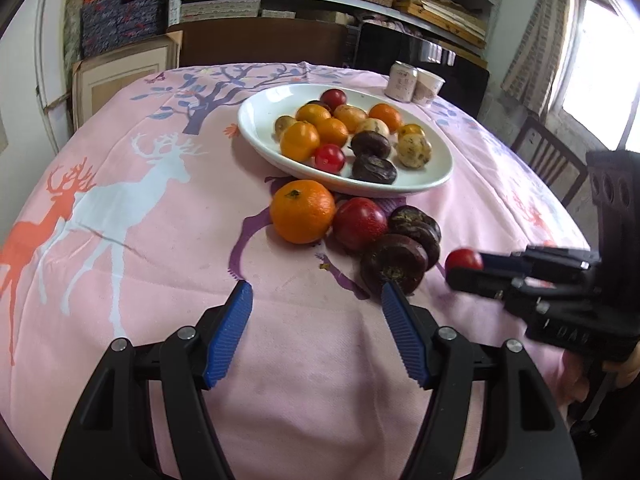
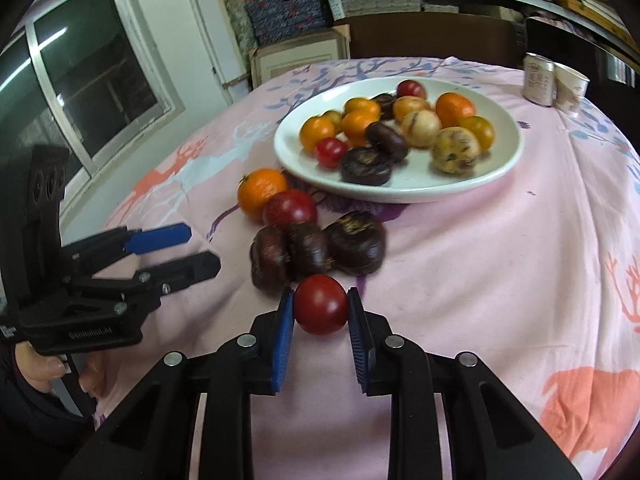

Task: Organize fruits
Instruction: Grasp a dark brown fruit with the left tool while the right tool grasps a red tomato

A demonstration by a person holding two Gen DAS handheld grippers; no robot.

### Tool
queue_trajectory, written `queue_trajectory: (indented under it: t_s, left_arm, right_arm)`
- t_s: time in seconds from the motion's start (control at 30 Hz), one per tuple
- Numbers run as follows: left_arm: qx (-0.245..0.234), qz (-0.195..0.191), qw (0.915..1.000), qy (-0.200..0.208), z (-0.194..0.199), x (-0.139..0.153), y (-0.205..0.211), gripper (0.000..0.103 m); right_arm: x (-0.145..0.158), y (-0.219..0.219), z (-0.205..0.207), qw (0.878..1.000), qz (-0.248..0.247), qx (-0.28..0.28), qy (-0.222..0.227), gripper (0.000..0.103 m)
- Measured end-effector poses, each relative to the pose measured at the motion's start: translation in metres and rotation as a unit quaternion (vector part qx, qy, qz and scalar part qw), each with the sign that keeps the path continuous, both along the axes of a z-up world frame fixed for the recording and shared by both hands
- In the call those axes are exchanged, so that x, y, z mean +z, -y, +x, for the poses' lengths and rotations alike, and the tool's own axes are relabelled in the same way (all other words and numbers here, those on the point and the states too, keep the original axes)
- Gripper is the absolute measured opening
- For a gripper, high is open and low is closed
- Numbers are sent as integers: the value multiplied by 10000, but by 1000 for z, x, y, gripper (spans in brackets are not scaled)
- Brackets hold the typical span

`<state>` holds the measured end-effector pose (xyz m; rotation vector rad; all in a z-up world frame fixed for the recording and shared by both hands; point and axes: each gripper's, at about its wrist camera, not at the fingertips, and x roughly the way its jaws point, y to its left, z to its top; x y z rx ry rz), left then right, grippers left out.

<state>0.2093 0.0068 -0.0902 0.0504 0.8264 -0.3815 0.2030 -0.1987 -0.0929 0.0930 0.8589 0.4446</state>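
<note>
Blue pads pinching red tomato: right-wrist view only.

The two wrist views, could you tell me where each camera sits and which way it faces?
Left wrist: on the left gripper, angled down at the tablecloth; its open blue fingers show, nothing between.
Right wrist: on the right gripper, angled down likewise; its fingers are shut on a small red fruit.
Shared: the white plate of fruit, and each sees the other gripper.
</note>
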Motion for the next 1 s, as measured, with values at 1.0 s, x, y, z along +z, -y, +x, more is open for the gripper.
queue_trajectory:
  t_s: [1.0]
  left_arm:
    - [-470,257,9975,-457,26,-13,53,51]
  right_arm:
    - [-6,66,-6,9955,755,-580,-35,27]
